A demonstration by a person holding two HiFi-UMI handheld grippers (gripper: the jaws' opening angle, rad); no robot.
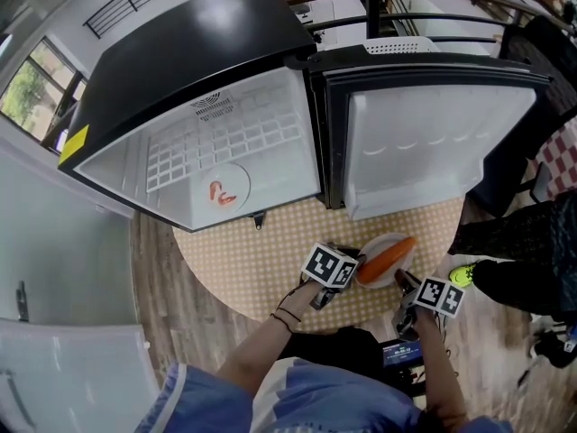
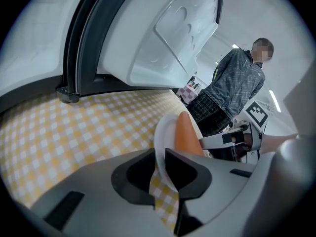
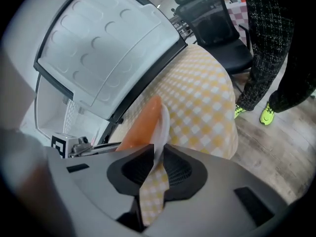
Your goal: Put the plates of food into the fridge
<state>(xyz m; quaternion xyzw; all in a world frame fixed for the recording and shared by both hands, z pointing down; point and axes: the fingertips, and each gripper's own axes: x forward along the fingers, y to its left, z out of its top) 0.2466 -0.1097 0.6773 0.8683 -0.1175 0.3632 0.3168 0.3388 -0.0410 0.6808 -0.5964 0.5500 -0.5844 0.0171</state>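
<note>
A white plate [image 1: 379, 246] carrying an orange carrot [image 1: 389, 255] hovers over the yellow checked table [image 1: 261, 269], in front of the open fridge [image 1: 225, 142]. My left gripper [image 1: 347, 273] pinches the plate's left rim and my right gripper [image 1: 406, 284] pinches its right rim. In the left gripper view the rim of the plate [image 2: 162, 132] sits between the shut jaws of the left gripper [image 2: 160, 164], with the carrot [image 2: 186, 132] behind. The right gripper view shows the right gripper [image 3: 158, 159] clamped on the plate [image 3: 163, 125] beside the carrot [image 3: 143, 127]. Another plate with shrimp [image 1: 224, 193] lies inside the fridge.
The fridge door [image 1: 433, 142] stands open to the right, close behind the plate. A person in dark trousers [image 1: 514, 242] with a green shoe [image 1: 462, 275] stands at the table's right. A black office chair [image 3: 217, 28] is beyond the table. The round table's edge [image 1: 207, 278] curves near me.
</note>
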